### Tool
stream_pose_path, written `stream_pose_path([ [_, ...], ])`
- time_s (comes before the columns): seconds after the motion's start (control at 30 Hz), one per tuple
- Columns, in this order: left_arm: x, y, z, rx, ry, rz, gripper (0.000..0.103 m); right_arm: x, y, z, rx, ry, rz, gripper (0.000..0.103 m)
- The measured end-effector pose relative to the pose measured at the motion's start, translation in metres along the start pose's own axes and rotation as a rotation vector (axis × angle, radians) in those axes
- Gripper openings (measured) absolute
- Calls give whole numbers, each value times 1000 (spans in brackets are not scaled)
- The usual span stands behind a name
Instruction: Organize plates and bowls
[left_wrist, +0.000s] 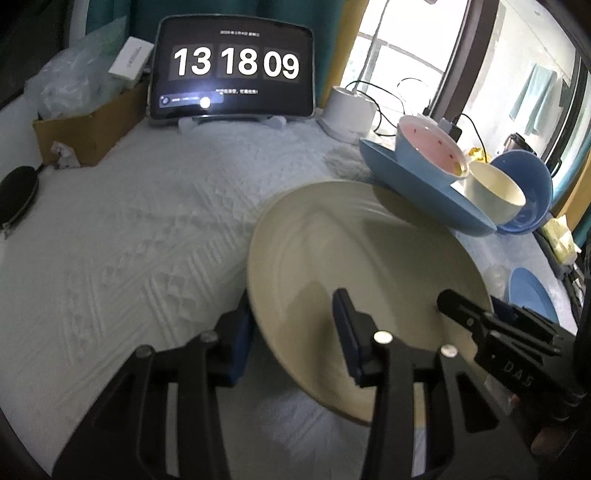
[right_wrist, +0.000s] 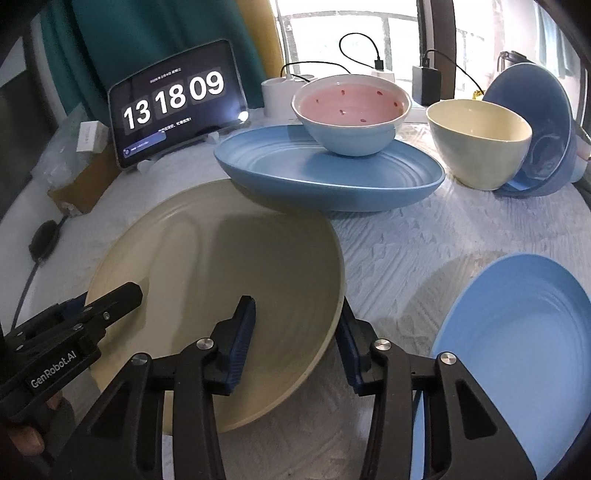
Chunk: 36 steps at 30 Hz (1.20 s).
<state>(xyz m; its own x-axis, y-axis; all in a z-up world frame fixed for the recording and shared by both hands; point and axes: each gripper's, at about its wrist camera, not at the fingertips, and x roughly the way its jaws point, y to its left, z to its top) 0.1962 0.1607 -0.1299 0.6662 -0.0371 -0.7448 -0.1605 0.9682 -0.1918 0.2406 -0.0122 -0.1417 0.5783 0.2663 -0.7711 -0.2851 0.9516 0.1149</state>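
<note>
— So, where's the cream plate sitting?

— Centre of both views, on the white textured cloth that covers the bench. Both grippers straddle its near rim. The left gripper has one finger under the plate's left edge and one above its surface; the right gripper has one finger over the plate and the other outside its right edge. Each is still parted wider than the rim, and I cannot tell if the pads touch it.

— And the other dishes?

— Behind the cream plate, a blue oval platter overlaps its far edge and carries a pink-lined bowl. Right of that stands a cream bowl, with a blue bowl tipped on its side against it. A blue plate lies at lower right in the right wrist view.

— That screen?

— A tablet clock at the back reads 13 18 09.
</note>
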Motion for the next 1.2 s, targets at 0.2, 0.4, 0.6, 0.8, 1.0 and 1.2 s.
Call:
stream_pose_path([
  [0.2, -14, -4, -13, 3, 13, -2, 43, -10, -6, -11, 3, -14, 8, 46],
  [0.4, -29, -8, -25, -6, 14, 13, 43, -24, -8, -19, -11, -33, 30, 46],
  [0.6, -41, -13, -33, 1, 18, 21, 43, -38, -11, -25, -9, -43, 53, 46],
  [0.8, -53, -20, -44, 2, 15, 21, 43, -52, -15, -35, -7, -55, 70, 46],
  [1.0, -61, -27, -53, 13, 27, 16, 43, -67, -19, -39, -13, -76, 77, 45],
  [1.2, -66, -38, -56, 35, 24, 13, 43, -76, -28, -45, -3, -84, 80, 45],
])
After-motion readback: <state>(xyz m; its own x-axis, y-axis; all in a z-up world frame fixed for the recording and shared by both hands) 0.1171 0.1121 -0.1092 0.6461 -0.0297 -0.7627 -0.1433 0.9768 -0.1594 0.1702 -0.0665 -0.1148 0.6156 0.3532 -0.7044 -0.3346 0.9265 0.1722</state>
